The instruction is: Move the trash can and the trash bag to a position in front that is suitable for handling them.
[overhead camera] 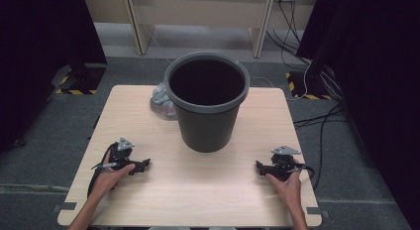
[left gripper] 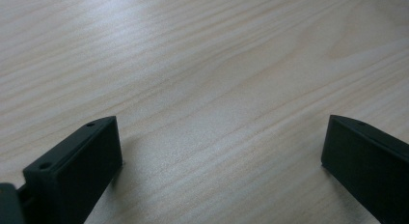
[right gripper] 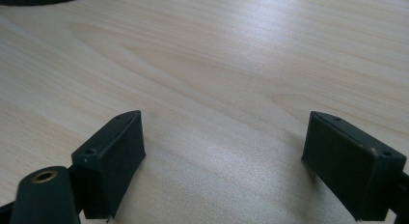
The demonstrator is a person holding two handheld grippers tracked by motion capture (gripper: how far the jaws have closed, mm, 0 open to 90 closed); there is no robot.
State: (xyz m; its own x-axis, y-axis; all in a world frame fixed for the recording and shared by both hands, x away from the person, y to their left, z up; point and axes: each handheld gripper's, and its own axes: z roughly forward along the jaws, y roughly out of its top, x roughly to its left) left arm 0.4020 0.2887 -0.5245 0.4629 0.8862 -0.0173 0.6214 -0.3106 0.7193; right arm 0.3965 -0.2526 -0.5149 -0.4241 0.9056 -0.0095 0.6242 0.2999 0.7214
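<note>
Both ur grippers, left [overhead camera: 140, 165] & right [overhead camera: 261, 166], rest released w/ nothing between, flanking the bin [overhead camera: 206, 102], ready to reach.

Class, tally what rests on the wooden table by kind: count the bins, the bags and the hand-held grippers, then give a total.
Dark grey round plastic bin: 1
Crumpled clear plastic bag behind the bin: 1
Black two-jaw grippers, left gripper and right gripper, both open: 2
Total: 4
</note>
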